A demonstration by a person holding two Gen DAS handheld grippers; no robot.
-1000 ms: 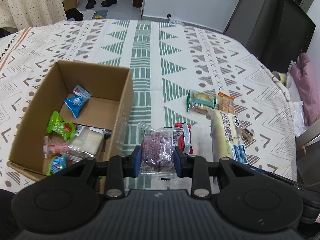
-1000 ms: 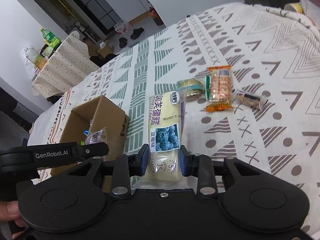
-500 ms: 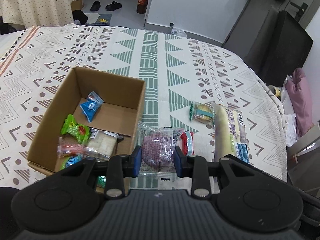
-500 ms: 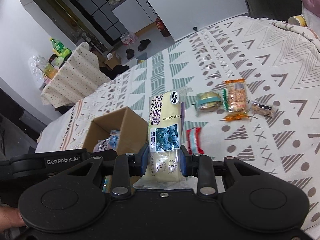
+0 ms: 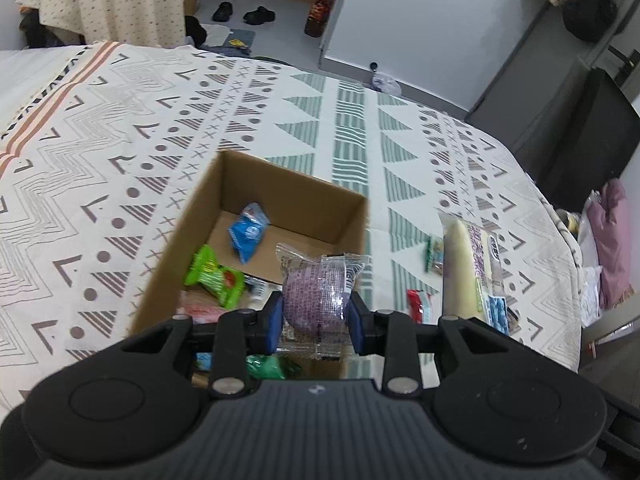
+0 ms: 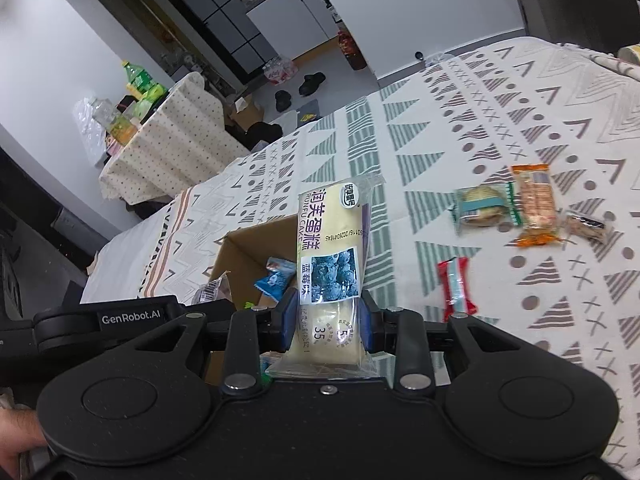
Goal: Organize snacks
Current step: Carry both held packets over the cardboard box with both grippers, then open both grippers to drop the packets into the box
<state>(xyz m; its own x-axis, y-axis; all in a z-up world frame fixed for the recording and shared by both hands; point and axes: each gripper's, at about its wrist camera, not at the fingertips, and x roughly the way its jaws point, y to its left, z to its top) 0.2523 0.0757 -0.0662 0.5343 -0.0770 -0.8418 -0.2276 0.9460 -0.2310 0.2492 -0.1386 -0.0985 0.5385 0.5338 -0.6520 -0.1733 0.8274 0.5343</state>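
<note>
The left gripper (image 5: 316, 318) is seen pinching a purple round snack in a clear plastic wrapper (image 5: 316, 298) between its blue pads, held in the air above the near right corner of an open brown cardboard box (image 5: 294, 196). The box rests on a bed covered with a cream bedspread patterned in grey and green triangles (image 5: 160, 120). Inside the box, a blue snack packet (image 5: 248, 236) lies toward 12 o'clock, a bright green wrapped snack (image 5: 214, 280) at 9 o'clock of the held snack, and further wrappers below it are partly hidden by the gripper.

The right gripper (image 6: 326, 322) is clamped on the lower part of a long pale yellow cake in a clear wrapper with a blueberry picture (image 6: 328, 256), which is held upright and slightly tilted, at the right edge of the box as seen in the right wrist view; whether it is over the opening cannot be told. On the bedspread at 3 o'clock of the cake lies a red and light blue wrapped bar (image 6: 456, 284). At 2 o'clock a round biscuit in a green-edged wrapper (image 6: 482, 208), an orange packet of crackers (image 6: 536, 204) and a small brown bar in clear wrap (image 6: 586, 226) are laid side by side. A person's hand (image 6: 18, 436) is visible at the lower left edge of the right wrist view.
</note>
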